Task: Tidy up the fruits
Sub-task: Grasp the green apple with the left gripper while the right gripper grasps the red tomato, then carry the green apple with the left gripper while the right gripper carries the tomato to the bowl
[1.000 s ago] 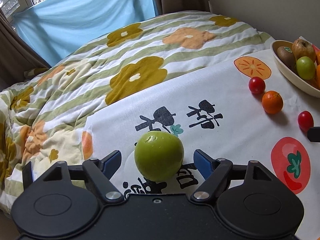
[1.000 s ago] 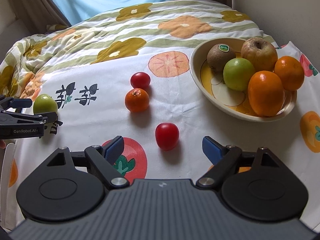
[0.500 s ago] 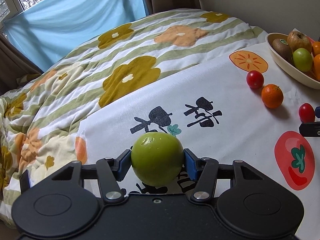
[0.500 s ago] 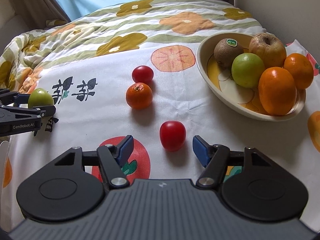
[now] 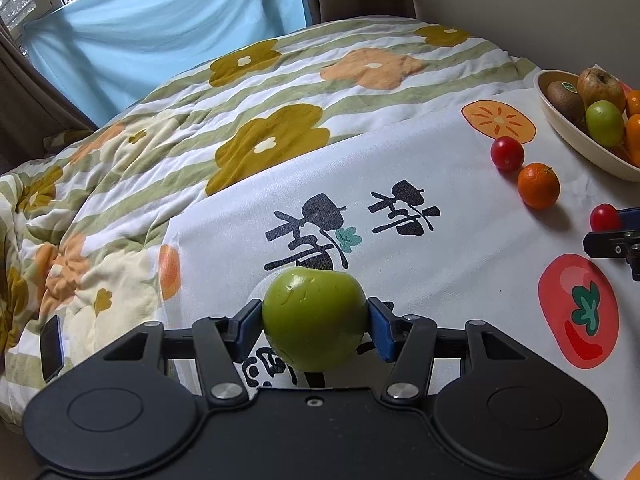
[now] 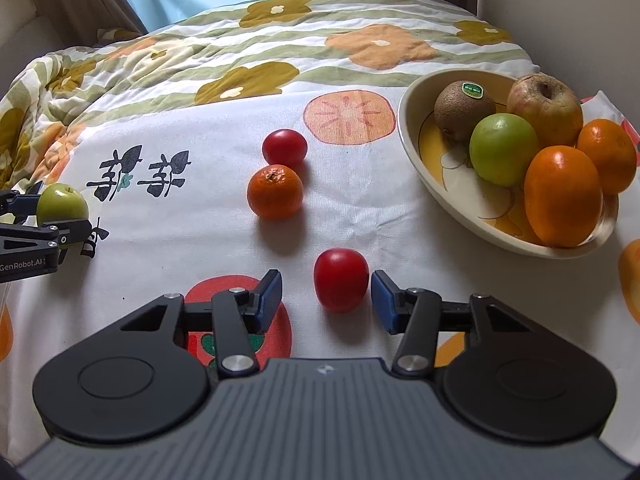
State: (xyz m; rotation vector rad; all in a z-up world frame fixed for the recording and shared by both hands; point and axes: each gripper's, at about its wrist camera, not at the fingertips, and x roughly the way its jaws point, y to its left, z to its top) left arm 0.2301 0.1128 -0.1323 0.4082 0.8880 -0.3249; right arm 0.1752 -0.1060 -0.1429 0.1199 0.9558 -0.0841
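Observation:
My left gripper [image 5: 314, 326] is shut on a green apple [image 5: 312, 316], both blue pads pressed against its sides just above the white printed cloth [image 5: 460, 264]. In the right wrist view that same apple [image 6: 62, 204] shows at the far left. The right gripper [image 6: 326, 296] straddles a red tomato [image 6: 341, 280] lying on the cloth; its jaws are closing. A gap remains at the left pad, and the right pad is nearly touching. A cream bowl [image 6: 408, 128] at the right holds a kiwi, apples and oranges.
A mandarin [image 6: 275, 192] and a second red tomato [image 6: 285, 147] lie on the cloth between the two grippers and the bowl. The flowered quilt [image 5: 260, 120] covers the bed behind. A wall stands close on the right, and a curtained window is at the back.
The left jaws came in from wide and clamped the green apple. The right jaws narrowed from wide to close around the red tomato. Both hands stayed nearly in place.

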